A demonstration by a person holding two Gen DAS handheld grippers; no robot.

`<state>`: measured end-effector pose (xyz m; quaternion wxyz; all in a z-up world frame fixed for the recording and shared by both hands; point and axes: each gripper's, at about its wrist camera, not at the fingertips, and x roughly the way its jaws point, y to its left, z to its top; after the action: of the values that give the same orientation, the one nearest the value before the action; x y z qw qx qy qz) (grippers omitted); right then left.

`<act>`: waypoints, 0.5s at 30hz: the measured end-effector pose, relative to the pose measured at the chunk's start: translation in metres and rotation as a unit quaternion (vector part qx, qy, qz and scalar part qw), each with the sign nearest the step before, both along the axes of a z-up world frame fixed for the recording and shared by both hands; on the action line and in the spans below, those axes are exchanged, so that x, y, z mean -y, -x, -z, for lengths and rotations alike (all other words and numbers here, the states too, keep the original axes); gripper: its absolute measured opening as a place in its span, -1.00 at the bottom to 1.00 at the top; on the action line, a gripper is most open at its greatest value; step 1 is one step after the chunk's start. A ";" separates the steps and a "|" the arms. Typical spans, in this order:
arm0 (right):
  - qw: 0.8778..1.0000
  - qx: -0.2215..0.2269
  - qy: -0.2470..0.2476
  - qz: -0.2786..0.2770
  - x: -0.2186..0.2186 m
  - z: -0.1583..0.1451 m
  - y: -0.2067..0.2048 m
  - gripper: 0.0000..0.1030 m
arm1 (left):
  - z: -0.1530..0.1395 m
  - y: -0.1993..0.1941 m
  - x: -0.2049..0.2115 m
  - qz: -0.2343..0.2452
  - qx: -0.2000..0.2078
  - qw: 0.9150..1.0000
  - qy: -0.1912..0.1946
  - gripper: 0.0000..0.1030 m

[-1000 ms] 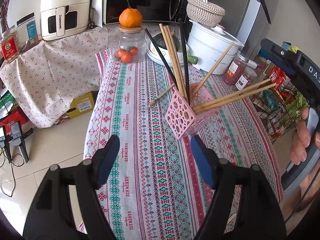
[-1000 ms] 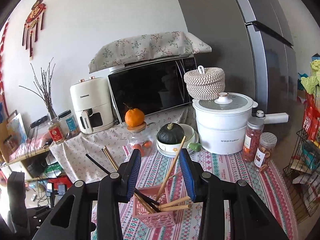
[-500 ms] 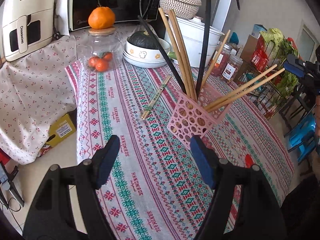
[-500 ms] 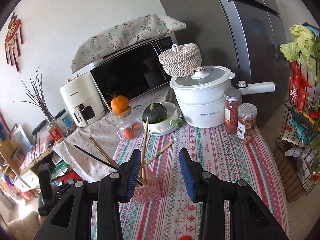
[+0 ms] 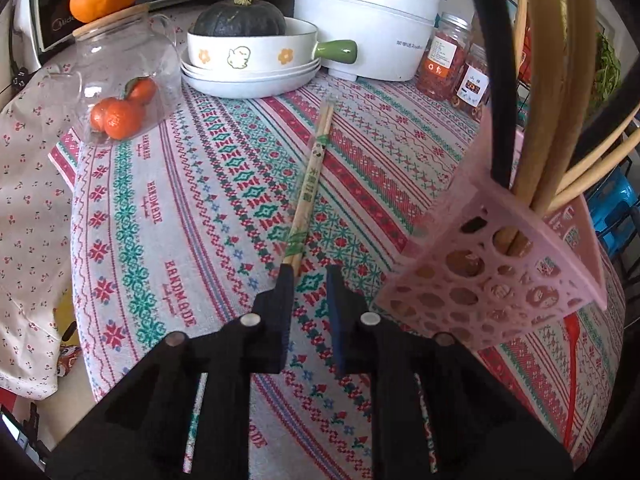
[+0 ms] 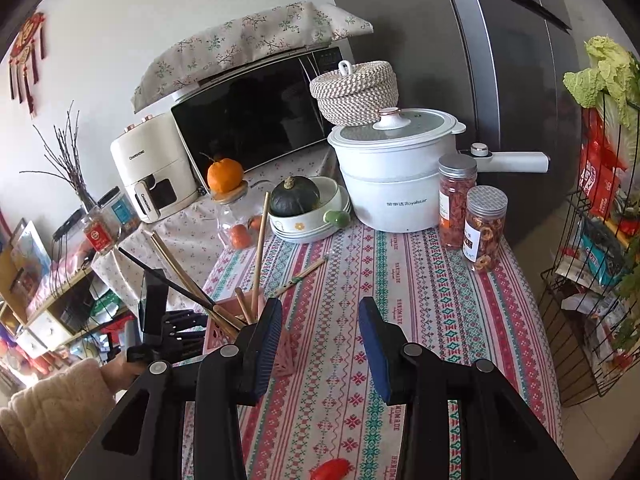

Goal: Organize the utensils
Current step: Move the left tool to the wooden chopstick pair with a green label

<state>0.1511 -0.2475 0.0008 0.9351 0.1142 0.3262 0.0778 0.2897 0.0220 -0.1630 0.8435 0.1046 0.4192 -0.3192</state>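
reaching for wrapped chopsticks (image 5: 311, 184) beside pink holder (image 5: 496, 276), jaws parted.

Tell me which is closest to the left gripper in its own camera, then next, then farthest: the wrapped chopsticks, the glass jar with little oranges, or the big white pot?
1. Wrapped chopsticks: straight ahead, their near end at the left gripper fingers.
2. Glass jar: farther back, on the left.
3. Big white pot: farthest, at the back right.
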 end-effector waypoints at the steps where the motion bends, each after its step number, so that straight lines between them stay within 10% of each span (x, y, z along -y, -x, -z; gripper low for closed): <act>1: 1.000 0.000 -0.001 0.000 0.000 0.001 -0.001 -0.22 | 0.000 0.001 0.002 0.000 0.003 1.000 -0.008 -0.84; 12: 1.000 0.000 -0.014 0.006 0.007 0.000 0.006 -0.22 | -0.005 0.027 -0.030 -0.046 -0.028 0.999 -0.008 -1.00; 15: 1.000 0.000 -0.026 0.001 0.007 -0.001 0.008 -0.22 | -0.013 0.033 -0.030 -0.050 0.004 0.999 -0.008 -0.57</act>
<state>0.1436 -0.2541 0.0023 0.9319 0.1389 0.3240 0.0854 0.2569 0.0519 -0.1498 0.8591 0.0910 0.4234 -0.2729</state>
